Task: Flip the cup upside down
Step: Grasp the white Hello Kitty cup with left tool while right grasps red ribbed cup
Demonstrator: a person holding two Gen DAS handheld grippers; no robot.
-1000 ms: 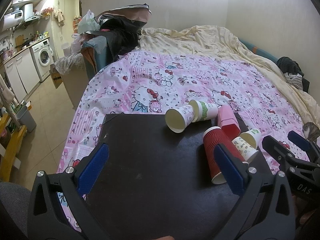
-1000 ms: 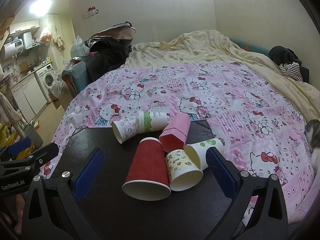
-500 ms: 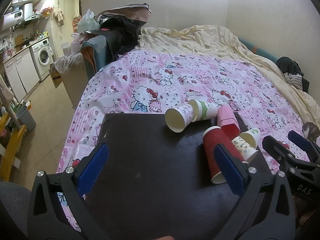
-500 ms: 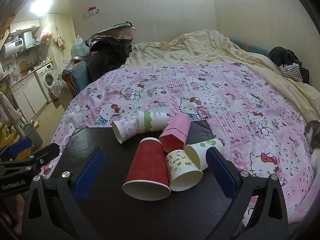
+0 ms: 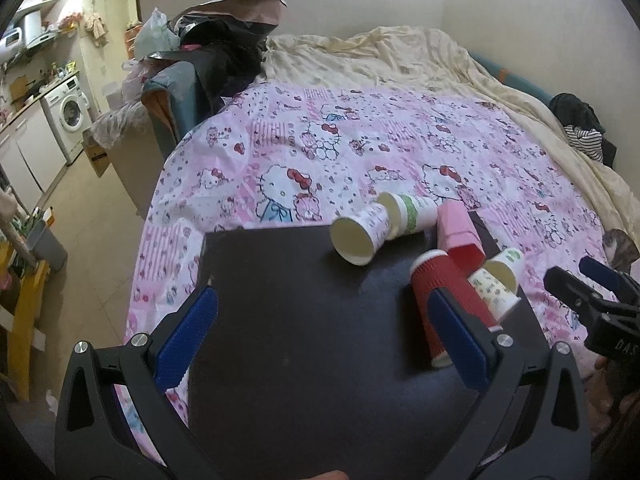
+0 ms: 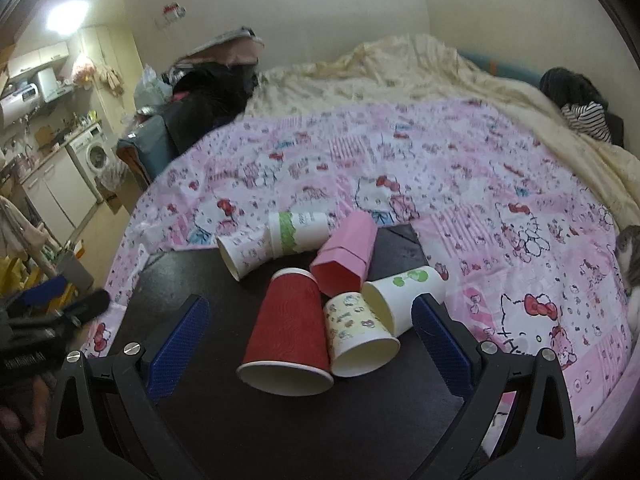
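bed (image 5: 400,152), pink quilt | washing machine (image 5: 72,114) left | tan floor (image 5: 96,216)

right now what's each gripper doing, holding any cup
left gripper: open, holding nothing.
right gripper: open, holding nothing; red cup lies between its fingers, untouched.

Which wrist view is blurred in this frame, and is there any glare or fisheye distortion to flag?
Right wrist view: motion blur smears the pink bedsheet and the left claw; ceiling light blows out. Left wrist view: sharp, the red cup crisp. Both views: strong fisheye bending with dark corners.
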